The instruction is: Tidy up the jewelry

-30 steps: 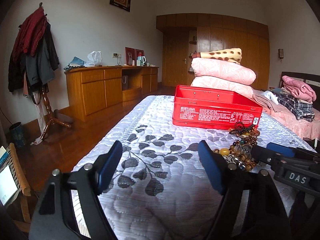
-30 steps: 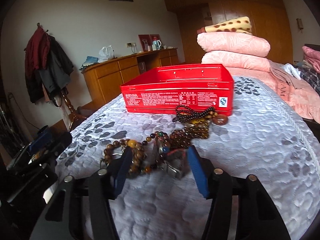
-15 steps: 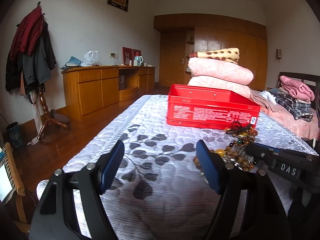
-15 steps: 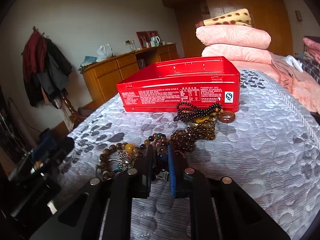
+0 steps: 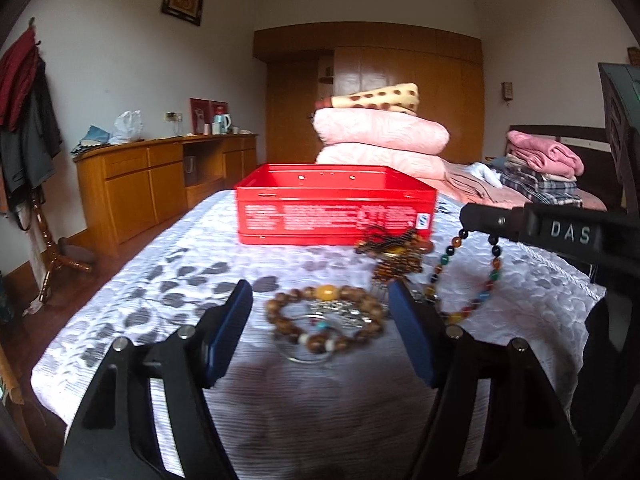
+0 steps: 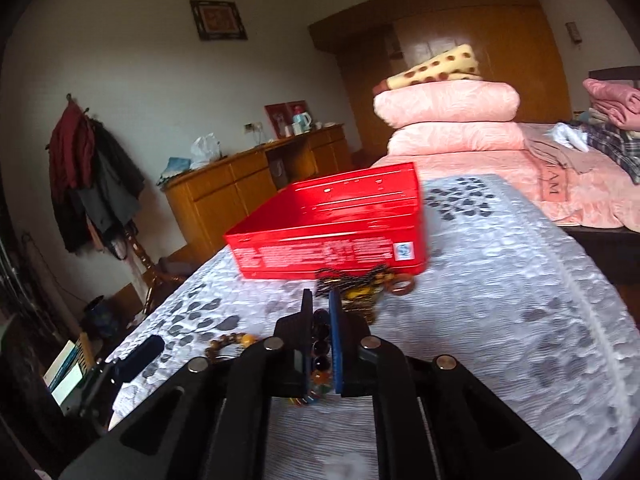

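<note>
My right gripper (image 6: 320,300) is shut on a string of multicoloured beads (image 6: 320,364). In the left wrist view that bead string (image 5: 448,256) hangs in a loop from the right gripper (image 5: 470,216) above the bed. My left gripper (image 5: 320,300) is low over the quilt, its jaws closing. A brown wooden bracelet (image 5: 324,316) with an amber bead lies between and just ahead of its pads, untouched. An open red tin box (image 5: 332,208) stands further back on the bed. A heap of dark bead strings (image 5: 392,252) lies against the box's front.
The white quilt with grey leaves (image 5: 168,280) drops off at its left edge to a wooden floor. Folded pink blankets (image 5: 380,136) are stacked behind the box. A brown ring (image 6: 400,285) lies by the bead heap. A wooden sideboard (image 5: 160,180) stands along the left wall.
The right gripper shut on the multicoloured bead string and lifted it off the quilt. The left gripper moved right to the brown bracelet, and its jaws narrowed a little.
</note>
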{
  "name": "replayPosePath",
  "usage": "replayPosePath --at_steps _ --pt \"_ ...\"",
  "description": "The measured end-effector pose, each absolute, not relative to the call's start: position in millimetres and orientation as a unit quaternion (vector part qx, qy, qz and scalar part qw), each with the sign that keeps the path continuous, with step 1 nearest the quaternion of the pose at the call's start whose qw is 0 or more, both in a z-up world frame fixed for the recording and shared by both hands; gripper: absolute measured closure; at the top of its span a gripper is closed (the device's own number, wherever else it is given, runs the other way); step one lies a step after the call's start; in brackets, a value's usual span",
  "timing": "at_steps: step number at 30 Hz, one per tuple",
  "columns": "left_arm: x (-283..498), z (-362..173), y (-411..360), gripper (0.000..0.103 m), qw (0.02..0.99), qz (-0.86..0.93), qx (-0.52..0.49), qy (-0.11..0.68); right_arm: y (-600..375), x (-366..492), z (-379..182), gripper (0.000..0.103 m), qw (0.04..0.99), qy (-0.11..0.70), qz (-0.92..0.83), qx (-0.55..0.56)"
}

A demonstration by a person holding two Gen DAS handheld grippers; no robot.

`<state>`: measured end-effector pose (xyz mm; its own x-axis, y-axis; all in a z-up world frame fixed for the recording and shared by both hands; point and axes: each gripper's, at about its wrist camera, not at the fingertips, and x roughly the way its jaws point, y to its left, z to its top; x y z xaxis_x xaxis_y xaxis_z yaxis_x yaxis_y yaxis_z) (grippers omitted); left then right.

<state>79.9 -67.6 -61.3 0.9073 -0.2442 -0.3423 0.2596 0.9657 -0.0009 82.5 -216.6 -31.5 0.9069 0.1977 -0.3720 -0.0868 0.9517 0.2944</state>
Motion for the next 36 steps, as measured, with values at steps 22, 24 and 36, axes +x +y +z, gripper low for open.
replayPosePath --at_steps 22,24,36 --pt "93.7 -86.0 -105.4 0.080 0.969 -0.119 0.057 0.210 -241.1 74.4 -51.2 0.094 0.958 0.239 0.053 0.152" --pt "93.5 -86.0 -105.5 0.080 0.969 -0.118 0.057 0.211 -239.1 75.2 -55.4 0.093 0.956 0.249 0.050 0.144" --pt "95.8 -85.2 -105.8 0.091 0.967 -0.131 0.045 0.215 -246.8 76.6 -73.5 0.072 0.946 0.291 0.026 0.142"
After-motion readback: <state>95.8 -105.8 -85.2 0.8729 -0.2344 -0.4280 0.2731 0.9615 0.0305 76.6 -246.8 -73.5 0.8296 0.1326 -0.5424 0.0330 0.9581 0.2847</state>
